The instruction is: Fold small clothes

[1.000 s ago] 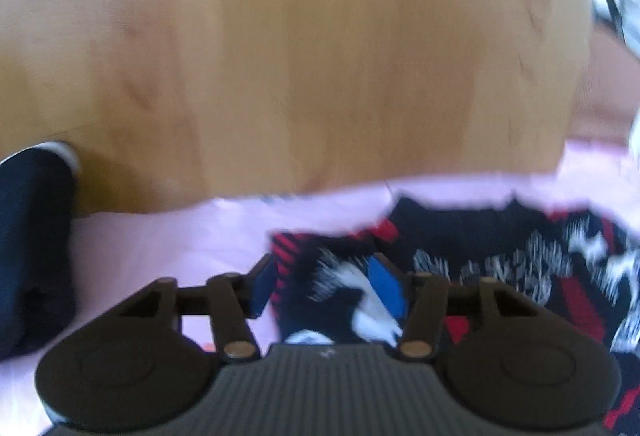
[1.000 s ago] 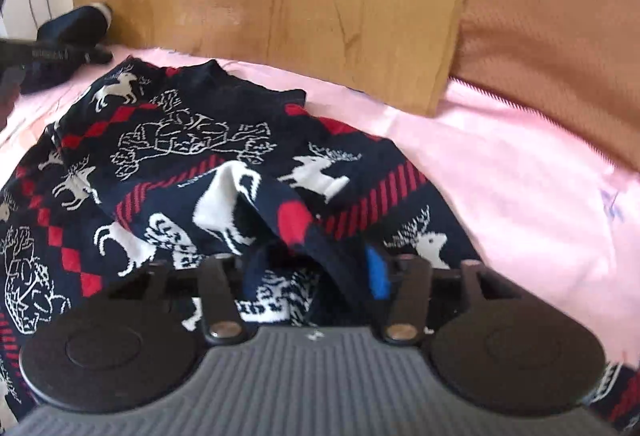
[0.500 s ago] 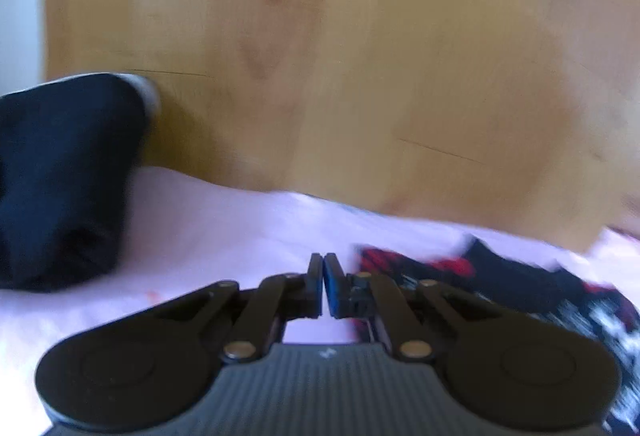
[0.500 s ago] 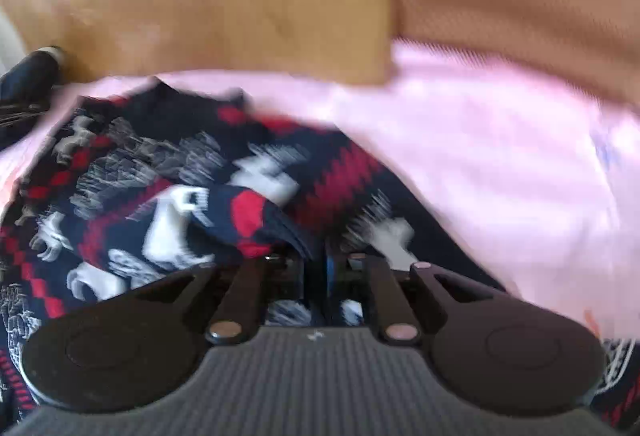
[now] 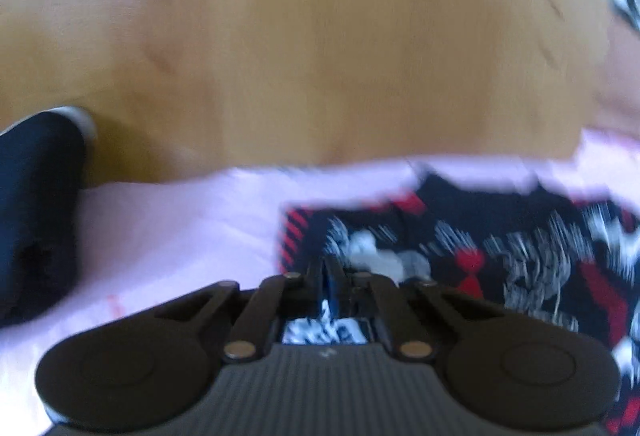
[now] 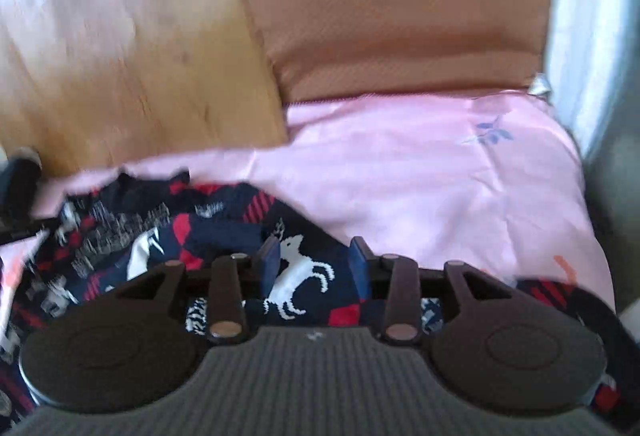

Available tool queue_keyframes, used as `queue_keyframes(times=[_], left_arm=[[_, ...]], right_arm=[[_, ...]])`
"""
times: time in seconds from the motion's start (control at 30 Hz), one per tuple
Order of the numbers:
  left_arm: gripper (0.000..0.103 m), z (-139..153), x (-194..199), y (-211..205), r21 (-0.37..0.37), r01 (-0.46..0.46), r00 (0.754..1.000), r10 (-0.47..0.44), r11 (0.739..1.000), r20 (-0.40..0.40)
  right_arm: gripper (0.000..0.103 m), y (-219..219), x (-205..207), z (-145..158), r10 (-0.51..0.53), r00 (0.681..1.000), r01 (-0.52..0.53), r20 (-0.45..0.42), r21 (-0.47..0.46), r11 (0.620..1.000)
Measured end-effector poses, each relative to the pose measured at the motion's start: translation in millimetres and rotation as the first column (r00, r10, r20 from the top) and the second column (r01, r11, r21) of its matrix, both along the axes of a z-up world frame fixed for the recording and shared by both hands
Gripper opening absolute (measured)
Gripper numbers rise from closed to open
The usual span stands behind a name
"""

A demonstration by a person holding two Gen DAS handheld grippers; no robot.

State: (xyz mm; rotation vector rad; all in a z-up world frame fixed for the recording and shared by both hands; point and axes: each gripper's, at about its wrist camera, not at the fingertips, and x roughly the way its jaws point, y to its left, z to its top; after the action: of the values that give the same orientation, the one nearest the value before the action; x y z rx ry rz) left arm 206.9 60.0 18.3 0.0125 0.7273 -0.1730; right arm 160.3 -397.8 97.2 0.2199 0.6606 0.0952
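Two fisheye views, both blurred by motion, look along my tongs over a pink bedsheet [image 6: 420, 172]. A wooden headboard [image 5: 320, 44] stands upright at the far edge of the sheet, and beside it, on its right, leans a brown cushion [image 6: 392, 16].

Left wrist view: my left tongs [image 5: 329, 278] are drawn together with only a sliver of blue pad showing between them; patterned knit sits right under the tips, but the blur leaves me unable to tell whether cloth is pinched. Only this view shows clearly the dark navy garment [image 5: 36, 212] bundled at the far left against the headboard, well apart from the sweater.

Right wrist view: my right tongs [image 6: 314, 262] stand wide apart, holding nothing, with a white reindeer of the pattern lying between the blue pads. Only this view shows the cushion in full, a small blue sprig printed on the sheet, and a bright wall at the right.

The navy, red and white reindeer sweater [image 6: 168, 236] lies rumpled on the sheet, directly beneath both tongs. Its long axis runs roughly parallel to the headboard, and its dark neckline edge [image 5: 480, 192] points toward the headboard.
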Motion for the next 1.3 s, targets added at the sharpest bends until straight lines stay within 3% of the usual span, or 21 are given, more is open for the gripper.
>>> queue_keyframes(times=[0.07,0.17,0.23,0.33,0.43,0.53,0.7,0.77,0.87,0.93,1.03,1.07,1.13,1.2,1.23,1.3], left_arm=[[0.002,1,2,19,-0.023,-0.119,0.992,0.12,0.993,0.03],[0.003,-6,7,36,-0.113,-0.194,0.981,0.192,0.975,-0.026],[0.004,-6,1,34,-0.109,-0.23,0.973,0.229,0.967,-0.022],[0.006,8,-21,33,-0.126,-0.248,0.965,0.256,0.961,0.053],[0.006,24,-34,28,-0.183,-0.215,0.966,0.236,0.959,0.106],[0.01,33,-39,1,-0.195,-0.08,0.985,0.107,0.978,0.134],[0.014,9,-27,-47,-0.168,0.092,0.995,-0.084,0.981,0.058],[0.014,-13,-17,-52,-0.136,0.065,0.997,-0.068,0.989,-0.021],[0.012,-24,-22,-47,-0.15,0.067,0.998,-0.063,0.986,0.028],[0.012,-25,-19,-45,-0.167,0.062,0.998,-0.058,0.984,0.026],[0.012,-25,-21,-45,-0.16,0.062,0.998,-0.058,0.985,0.03],[0.012,-25,-23,-47,-0.152,0.063,0.998,-0.059,0.986,0.033],[0.012,-26,-24,-49,-0.142,0.064,0.998,-0.059,0.988,0.036],[0.012,-26,-26,-48,-0.145,0.064,0.998,-0.06,0.987,0.037],[0.012,-26,-27,-47,-0.149,0.064,0.998,-0.059,0.987,0.038],[0.013,-27,-27,-46,-0.158,0.063,0.998,-0.058,0.985,0.036]], right_arm=[[0.042,-15,-23,0,-0.055,0.997,0.052,0.055,0.068,0.996],[0.043,-24,-33,-6,-0.08,0.994,0.066,0.071,0.174,0.982],[0.043,-17,-31,-6,-0.063,0.996,0.051,0.064,0.171,0.984],[0.043,-3,-31,-6,-0.037,0.997,0.026,0.07,0.156,0.987],[0.043,-6,-47,-8,-0.075,0.991,0.057,0.109,0.16,0.985],[0.043,-31,-82,-13,-0.195,0.973,0.162,0.125,0.23,0.96],[0.043,-86,-137,-34,-0.424,0.902,0.374,0.08,0.345,0.861],[0.043,-105,-152,-42,-0.494,0.868,0.432,0.06,0.399,0.809],[0.043,-119,-165,-56,-0.567,0.823,0.497,0.027,0.448,0.743],[0.043,-119,-165,-63,-0.575,0.818,0.508,0.023,0.442,0.739],[0.043,-109,-156,-70,-0.549,0.835,0.488,0.032,0.416,0.767],[0.043,-108,-152,-69,-0.56,0.827,0.504,0.046,0.382,0.775],[0.043,-104,-150,-55,-0.632,0.75,0.591,0.195,0.231,0.773],[0.043,-107,-151,-37,-0.652,0.688,0.64,0.319,0.157,0.752],[0.043,-112,-153,-29,-0.66,0.675,0.644,0.33,0.173,0.745],[0.043,-121,-156,-21,-0.658,0.684,0.62,0.315,0.224,0.752]])
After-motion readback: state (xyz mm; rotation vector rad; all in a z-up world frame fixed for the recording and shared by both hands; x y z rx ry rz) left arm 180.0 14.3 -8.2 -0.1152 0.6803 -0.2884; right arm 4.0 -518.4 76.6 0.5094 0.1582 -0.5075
